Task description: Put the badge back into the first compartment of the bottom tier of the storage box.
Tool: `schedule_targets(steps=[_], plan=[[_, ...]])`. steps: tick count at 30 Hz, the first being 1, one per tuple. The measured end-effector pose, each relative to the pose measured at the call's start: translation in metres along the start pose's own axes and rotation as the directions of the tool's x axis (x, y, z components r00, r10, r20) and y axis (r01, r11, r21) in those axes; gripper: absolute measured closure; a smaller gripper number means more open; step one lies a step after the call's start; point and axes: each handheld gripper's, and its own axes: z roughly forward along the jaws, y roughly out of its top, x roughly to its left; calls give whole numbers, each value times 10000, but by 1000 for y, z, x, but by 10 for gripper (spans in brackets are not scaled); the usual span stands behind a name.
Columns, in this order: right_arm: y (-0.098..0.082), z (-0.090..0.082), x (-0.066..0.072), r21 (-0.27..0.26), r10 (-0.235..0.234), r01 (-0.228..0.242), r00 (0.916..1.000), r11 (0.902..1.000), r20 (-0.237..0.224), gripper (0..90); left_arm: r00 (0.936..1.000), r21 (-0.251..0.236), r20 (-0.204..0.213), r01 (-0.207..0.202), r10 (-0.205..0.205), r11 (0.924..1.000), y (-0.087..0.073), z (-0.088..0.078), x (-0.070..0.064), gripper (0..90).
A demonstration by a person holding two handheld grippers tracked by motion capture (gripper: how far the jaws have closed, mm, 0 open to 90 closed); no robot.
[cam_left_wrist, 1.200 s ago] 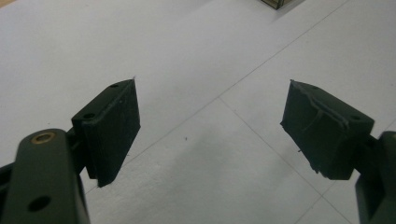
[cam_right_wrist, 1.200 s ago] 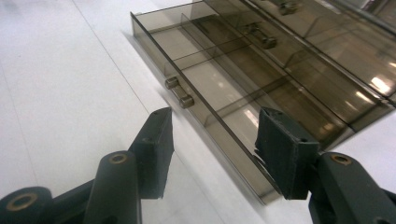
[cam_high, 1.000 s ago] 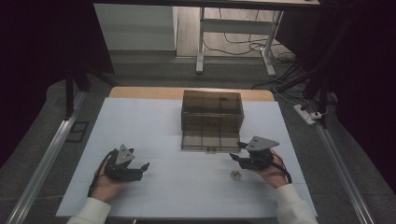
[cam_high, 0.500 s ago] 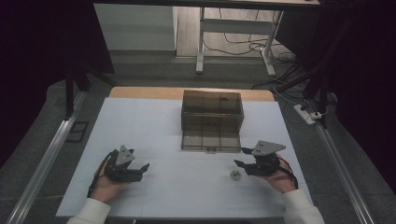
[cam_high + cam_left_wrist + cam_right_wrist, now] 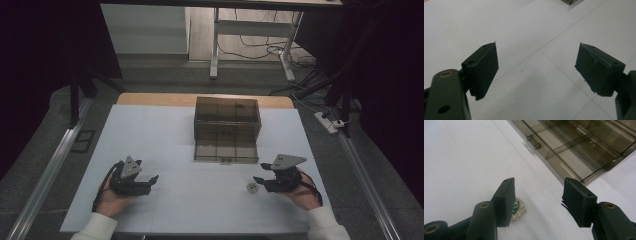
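Brooch [image 5: 517, 209] on table just beside left finger [image 5: 505, 201] (R gripper [image 5: 537, 192], fingers apart)

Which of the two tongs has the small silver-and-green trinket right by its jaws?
The right tongs. The trinket lies on the table beside its left jaw in the right gripper view, while the left tongs have bare white table between open jaws.

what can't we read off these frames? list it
- Small silver and green trinket: right gripper view, one jaw of the right tongs covers part of it; high view, too small to identify.
- Clear divided box: right gripper view, cut off by the top and right edges; contents too faint in the high view.
- Left tongs: open over the bare table; box corner cut off at the top edge.
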Motion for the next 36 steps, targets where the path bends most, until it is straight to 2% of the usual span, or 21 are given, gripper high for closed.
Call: schedule_targets(steps=[8,19,22,27,32,36], plan=[[-5,8,3,464,-22,43,9990,9989,-446,417,10000,-13,11,-47,47,10000,-1,-1,-2,181],[-2,20,14,1250,-389,534,9925,9907,-1162,329,10000,-19,14,-1,1,10000,-1,-2,-1,181],[-2,24,16,1492,-589,761,9914,9859,-1166,309,10000,-19,13,3,-3,10000,-2,-2,0,181],[-4,29,18,1771,-591,766,9930,9812,-1020,296,10000,-57,11,-16,16,10000,-1,-3,-2,181],[-5,35,21,2081,-677,899,9915,9740,-1113,335,10000,-81,14,19,-18,10000,-1,-4,-2,181],[-4,35,19,2122,-634,860,9918,9734,-1113,386,10000,-141,53,71,-70,9999,-2,-4,-1,181]])
